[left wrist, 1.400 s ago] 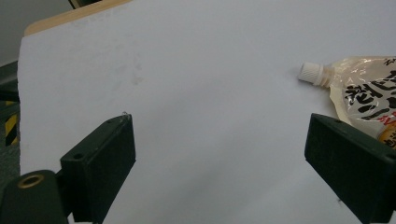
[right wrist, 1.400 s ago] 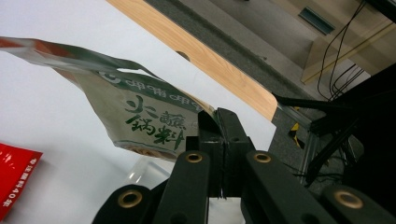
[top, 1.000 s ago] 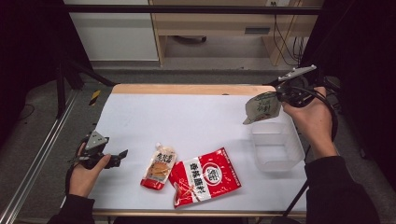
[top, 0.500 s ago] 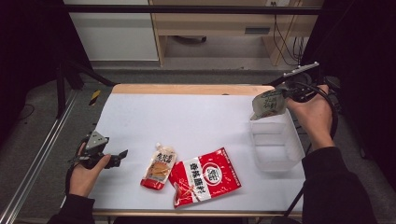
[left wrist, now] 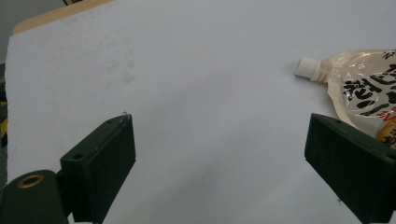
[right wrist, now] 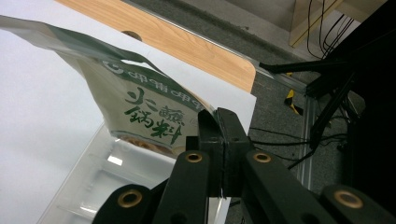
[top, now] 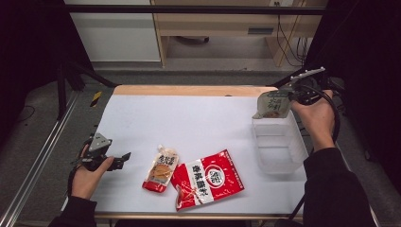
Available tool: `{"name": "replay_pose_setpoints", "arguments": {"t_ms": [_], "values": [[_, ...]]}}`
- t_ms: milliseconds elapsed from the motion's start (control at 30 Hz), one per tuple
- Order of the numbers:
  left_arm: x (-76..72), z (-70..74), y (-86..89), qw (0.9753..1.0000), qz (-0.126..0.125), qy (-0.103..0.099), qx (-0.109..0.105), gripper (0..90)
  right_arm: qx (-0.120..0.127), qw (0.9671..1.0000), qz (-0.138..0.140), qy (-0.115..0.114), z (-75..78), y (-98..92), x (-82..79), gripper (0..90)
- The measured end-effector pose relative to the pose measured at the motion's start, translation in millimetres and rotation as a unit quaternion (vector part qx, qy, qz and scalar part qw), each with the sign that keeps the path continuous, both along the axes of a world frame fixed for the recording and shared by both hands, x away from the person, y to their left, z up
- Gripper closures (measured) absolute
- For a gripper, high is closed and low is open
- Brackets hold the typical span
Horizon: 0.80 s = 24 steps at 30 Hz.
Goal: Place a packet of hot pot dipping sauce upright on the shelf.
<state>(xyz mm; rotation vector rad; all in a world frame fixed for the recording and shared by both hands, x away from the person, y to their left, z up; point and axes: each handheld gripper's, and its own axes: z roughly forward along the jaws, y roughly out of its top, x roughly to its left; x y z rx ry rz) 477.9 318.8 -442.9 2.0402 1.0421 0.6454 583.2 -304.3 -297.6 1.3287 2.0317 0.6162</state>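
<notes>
The right gripper view shows the right gripper [right wrist: 219, 140] with its jaws pressed together on a corner of the grey-green pouch [right wrist: 140, 112] printed with green characters; the high view shows that pouch [top: 273, 105] hanging above the far end of the clear tub [top: 279, 146]. The left gripper [left wrist: 219, 154], jaws spread wide, rests well left of the tub beside a spouted sauce pouch [left wrist: 362, 91].

pouches: 3 (one held aloft) [top: 273, 105] | clear bin: 1 [top: 279, 146] | grippers: 2 [top: 124, 156]
</notes>
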Motion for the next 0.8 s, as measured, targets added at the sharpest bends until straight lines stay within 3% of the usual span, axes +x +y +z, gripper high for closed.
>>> {"name": "replay_pose_setpoints", "arguments": {"t_ms": [233,467,567,800], "values": [[-0.8,0.8,0.9,1.0,0.001,0.0,0.0,8.9,0.008,0.9999,-0.003,0.012,-8.3,-7.9,-3.2,90.0],[-0.5,0.6,1.4,1.0,0.0,0.001,0.001,8.9,0.017,0.9994,0.002,0.031,-22.4,-3.3,2.2,90.0],[-0.2,0.3,1.9,1.0,0.001,0.001,-0.002,8.9,0.002,0.9993,-0.001,0.039,-28.0,-0.2,5.1,90.0],[-0.1,0.0,1.9,1.0,0.0,0.002,-0.002,8.9,0.01,0.9991,-0.01,0.04,-37.2,-3.4,7.5,90.0]]}}
